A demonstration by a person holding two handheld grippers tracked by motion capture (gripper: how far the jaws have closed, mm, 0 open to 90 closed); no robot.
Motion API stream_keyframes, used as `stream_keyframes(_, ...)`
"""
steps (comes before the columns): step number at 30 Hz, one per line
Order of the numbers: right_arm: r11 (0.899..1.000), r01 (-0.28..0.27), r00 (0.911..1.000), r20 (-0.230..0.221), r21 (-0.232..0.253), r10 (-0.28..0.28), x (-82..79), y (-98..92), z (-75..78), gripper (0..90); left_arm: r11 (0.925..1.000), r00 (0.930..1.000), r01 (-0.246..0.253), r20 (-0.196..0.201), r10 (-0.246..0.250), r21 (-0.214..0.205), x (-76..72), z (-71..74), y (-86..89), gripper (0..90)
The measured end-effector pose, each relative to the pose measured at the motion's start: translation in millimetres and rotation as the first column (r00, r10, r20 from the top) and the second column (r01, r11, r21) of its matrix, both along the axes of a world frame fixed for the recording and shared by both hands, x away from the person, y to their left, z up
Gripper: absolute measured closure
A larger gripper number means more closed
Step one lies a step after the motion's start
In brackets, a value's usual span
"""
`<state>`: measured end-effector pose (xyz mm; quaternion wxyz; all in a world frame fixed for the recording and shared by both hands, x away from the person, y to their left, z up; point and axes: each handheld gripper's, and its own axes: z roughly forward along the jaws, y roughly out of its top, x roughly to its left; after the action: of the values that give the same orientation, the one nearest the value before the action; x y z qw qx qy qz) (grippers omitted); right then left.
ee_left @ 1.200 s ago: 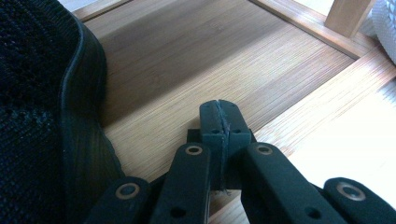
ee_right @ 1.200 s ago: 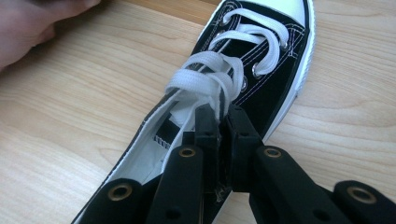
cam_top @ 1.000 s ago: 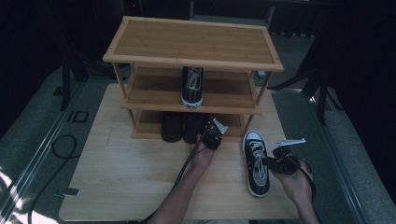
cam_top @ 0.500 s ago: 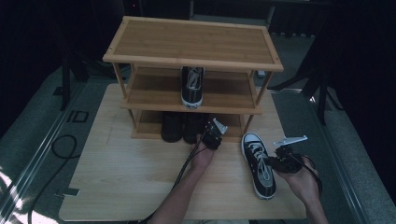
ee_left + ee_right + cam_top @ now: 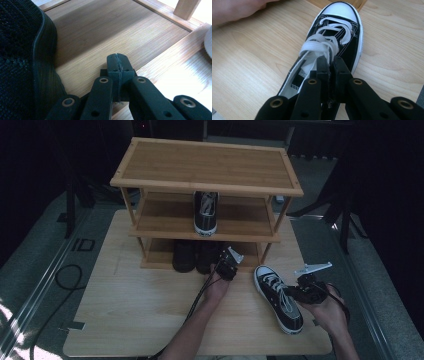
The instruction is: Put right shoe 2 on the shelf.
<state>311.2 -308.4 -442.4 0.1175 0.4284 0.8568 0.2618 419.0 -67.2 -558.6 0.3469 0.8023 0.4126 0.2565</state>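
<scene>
Gripping sneaker (image 5: pixel 329 53), heel prob. hidden

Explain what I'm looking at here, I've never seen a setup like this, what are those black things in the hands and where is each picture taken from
A person sits at a wooden table and holds a hand-operated gripper in each hand, a tool with two black jaws and a small camera on it.

The high view looks down from above. It shows a three-level bamboo shoe rack, one black sneaker on its middle shelf, and dark shoes on its bottom shelf.

The other two pictures come from the cameras on the grippers, looking along their jaws.

The left gripper is shut on nothing and rests at the rack's bottom shelf, beside a dark shoe.

The right gripper is shut on the side wall of a black and white sneaker at its opening. That sneaker lies on the table in front of the rack.
</scene>
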Motion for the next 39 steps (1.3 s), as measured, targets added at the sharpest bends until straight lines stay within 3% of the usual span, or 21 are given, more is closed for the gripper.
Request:
stream_keyframes(17, 0.996, -0.094, 0.9956, 0.008, -0.001, 0.094, -1.6, -0.6, 14.9, 85.9, 1.0, 1.0, 0.0, 0.0, 0.0, 0.0, 0.0, 0.0, 0.0, 90.0)
stream_keyframes(39, 0.988, -0.152, 0.9876, 0.041, -0.003, 0.152, -3.5, -5.2, 41.7, 85.9, 1.0, 1.0, 0.0, 0.0, 0.0, 0.0, 0.0, 0.0, 0.0, 90.0)
